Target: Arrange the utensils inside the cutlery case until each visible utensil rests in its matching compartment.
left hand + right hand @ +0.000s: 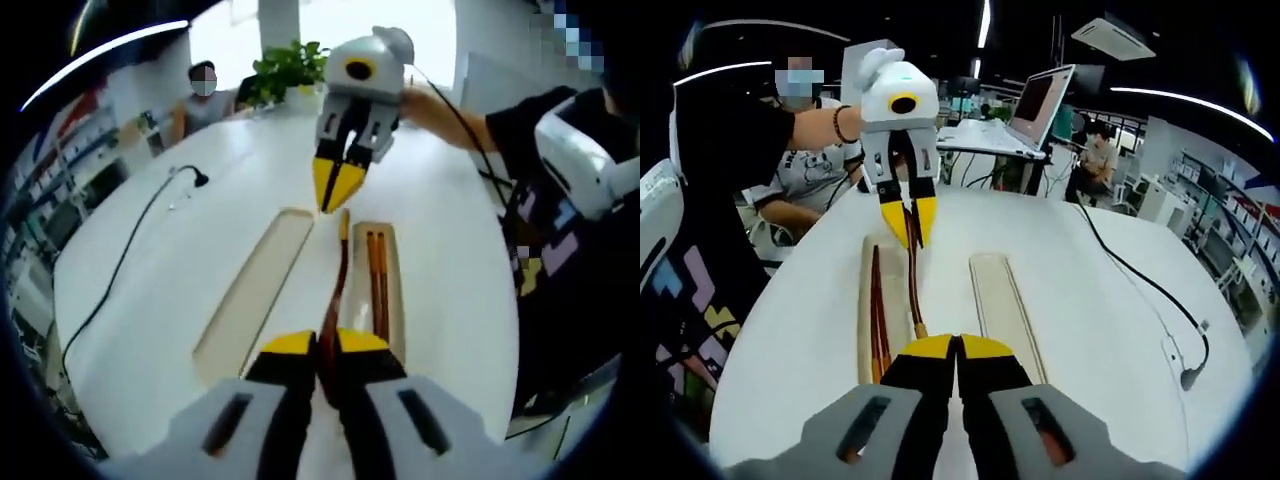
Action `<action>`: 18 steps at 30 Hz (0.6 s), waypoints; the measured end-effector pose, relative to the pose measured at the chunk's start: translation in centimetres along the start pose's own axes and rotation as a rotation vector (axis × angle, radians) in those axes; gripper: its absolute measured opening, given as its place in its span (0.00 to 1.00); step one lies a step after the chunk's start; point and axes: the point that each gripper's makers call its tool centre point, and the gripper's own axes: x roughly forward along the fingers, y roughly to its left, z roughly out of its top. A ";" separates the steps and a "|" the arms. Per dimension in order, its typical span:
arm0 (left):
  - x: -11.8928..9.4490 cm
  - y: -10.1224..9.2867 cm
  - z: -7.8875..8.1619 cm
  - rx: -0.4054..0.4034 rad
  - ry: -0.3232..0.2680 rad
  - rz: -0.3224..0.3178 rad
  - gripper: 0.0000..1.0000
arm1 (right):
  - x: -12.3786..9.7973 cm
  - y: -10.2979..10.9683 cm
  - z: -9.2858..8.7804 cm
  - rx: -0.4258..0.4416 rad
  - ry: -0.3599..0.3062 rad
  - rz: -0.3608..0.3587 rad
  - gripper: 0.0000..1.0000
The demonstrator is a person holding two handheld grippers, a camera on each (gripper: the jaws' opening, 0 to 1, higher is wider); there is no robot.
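Left claw [318, 345] is clamped on the near end of a long brown utensil [334, 290], probably a spoon or chopstick; which one cannot be told. Its long axis runs straight away from this claw toward the right claw [335, 190], whose yellow tips are pressed together just beyond the utensil's far end, touching or just short of it. In the right gripper view the same utensil [911, 270] hangs from the left claw [908, 222] and points toward the closed right claw [957, 347], its tip stopping just short of those tips.

Taking the utensil as landmark: just beside it, in the left gripper view to its right, a narrow case tray [392, 290] lies parallel to it and holds 2 brown chopsticks [377, 285] lengthwise. On its other side lies a second long tray [255, 290], pale inside. Both rest on a white rounded tabletop [160, 300].

Farther off, a black cable [120, 270] trails across the tabletop. Beyond the utensil's far end stands a green plant [285, 70], with seated people behind. An open laptop [1040, 100] sits on a farther table.
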 end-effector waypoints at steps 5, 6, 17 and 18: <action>0.1 -1.6 -1.0 -0.023 0.008 -0.020 0.06 | 0.0 1.1 -0.1 -0.011 0.008 0.014 0.03; 0.4 -1.9 -1.3 -0.031 0.012 -0.024 0.06 | 0.1 1.4 -0.3 -0.012 0.023 0.028 0.03; 1.7 -2.3 -3.2 -0.075 0.011 -0.025 0.06 | 0.2 2.2 -1.1 0.001 0.037 0.036 0.06; 1.8 -2.4 -3.4 -0.081 0.013 -0.028 0.06 | 0.3 2.4 -1.3 0.002 0.043 0.039 0.06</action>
